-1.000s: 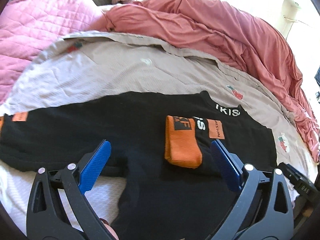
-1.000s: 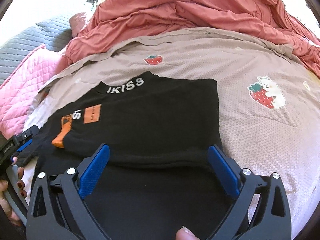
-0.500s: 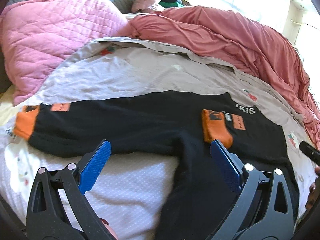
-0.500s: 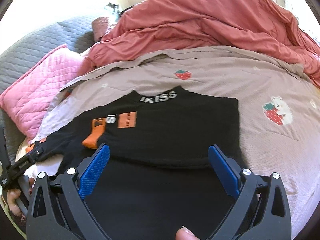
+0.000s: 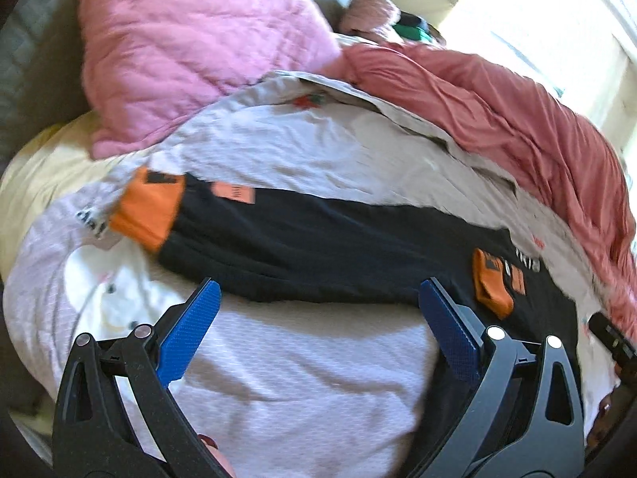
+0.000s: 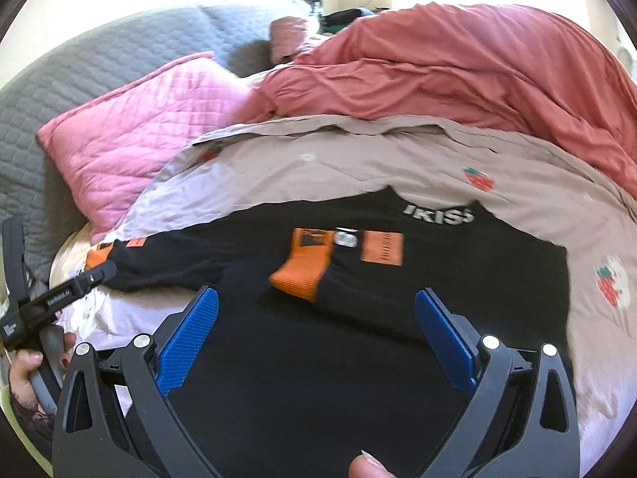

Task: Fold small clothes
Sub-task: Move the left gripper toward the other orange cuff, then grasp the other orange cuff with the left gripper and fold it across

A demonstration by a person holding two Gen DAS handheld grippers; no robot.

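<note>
A black long-sleeved top (image 6: 378,318) with white neck lettering lies flat on the bed. One sleeve is folded across its chest, its orange cuff (image 6: 304,273) near the middle. The other sleeve (image 5: 318,243) stretches out to the left, ending in an orange cuff (image 5: 149,209). My left gripper (image 5: 318,318) hovers open just short of that stretched sleeve, nothing between its blue pads. My right gripper (image 6: 316,324) hangs open above the body of the top, holding nothing. The left gripper (image 6: 59,294) also shows at the left edge of the right wrist view.
The top rests on a beige strawberry-print cover (image 6: 398,167). A pink quilted pillow (image 5: 191,47) lies at the far left, a crumpled red-pink blanket (image 6: 458,71) across the back and right. A grey quilted headboard (image 6: 79,63) stands behind the pillow.
My left gripper has swung left along the stretched sleeve, bringing its far orange cuff into view. The right gripper has drawn back and turned left. Both stay open.
</note>
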